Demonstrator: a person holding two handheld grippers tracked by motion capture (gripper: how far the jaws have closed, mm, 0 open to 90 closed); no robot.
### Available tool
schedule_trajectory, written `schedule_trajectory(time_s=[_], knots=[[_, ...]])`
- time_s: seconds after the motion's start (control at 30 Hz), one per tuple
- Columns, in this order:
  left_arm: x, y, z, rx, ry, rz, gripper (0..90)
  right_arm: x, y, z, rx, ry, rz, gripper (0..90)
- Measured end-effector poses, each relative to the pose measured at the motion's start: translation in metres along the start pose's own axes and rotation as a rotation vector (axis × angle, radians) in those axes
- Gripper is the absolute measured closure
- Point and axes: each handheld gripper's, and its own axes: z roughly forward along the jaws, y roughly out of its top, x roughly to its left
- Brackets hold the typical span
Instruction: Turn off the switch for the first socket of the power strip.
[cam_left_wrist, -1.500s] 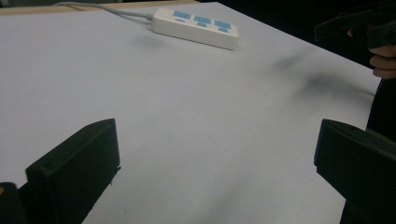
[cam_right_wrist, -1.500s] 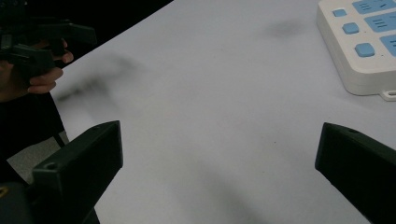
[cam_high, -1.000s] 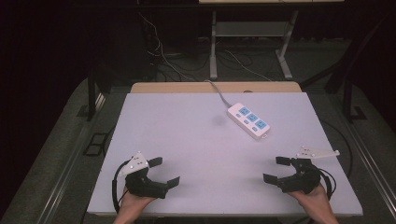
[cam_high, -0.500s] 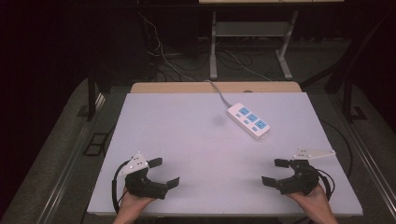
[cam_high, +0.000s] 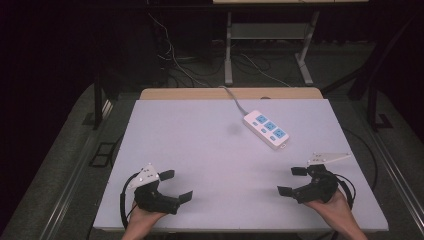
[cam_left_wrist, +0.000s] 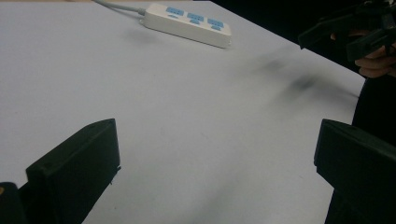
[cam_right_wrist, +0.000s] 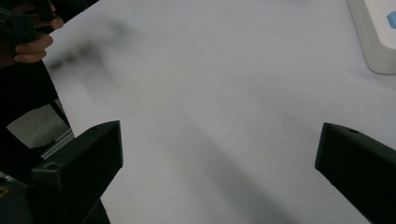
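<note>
The left gripper (cam_high: 176, 185) sits low over the near left corner of the tabletop (cam_high: 200, 150), held in the person's left hand (cam_high: 142, 220) that comes in over the near edge. Its jaws are spread wide with nothing between them; in the left gripper view the two black jaws stand far apart over bare white surface. A grey three-cornered plate rides on top of it.

The right gripper (cam_high: 292, 181) sits near the near right corner, held in the right hand (cam_high: 332, 207), and its jaws are likewise spread wide and hold nothing. In the right gripper view they frame bare tabletop, with one end of the power strip (cam_right_wrist: 373, 35) at the upper right of that view.

The power strip (cam_high: 266, 129) lies flat toward the far right part of the tabletop, well apart from both grippers, and closer to the right one. It is white with three blue sockets in a row and lies at a slant to the far edge. Its grey cord (cam_high: 235, 100) runs from its far end over the far edge of the tabletop.

In the left gripper view the power strip (cam_left_wrist: 187, 23) lies far ahead, with the right gripper (cam_left_wrist: 350, 30) at the upper right.
</note>
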Motion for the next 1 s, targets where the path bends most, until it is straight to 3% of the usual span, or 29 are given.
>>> schedule_trajectory(time_s=[1.0], knots=[[-0.002,-0.001,0.001,0.004,-0.008,-0.004,0.0,-0.017,0.052,0.005,0.041,-0.002,-0.042,0.6]])
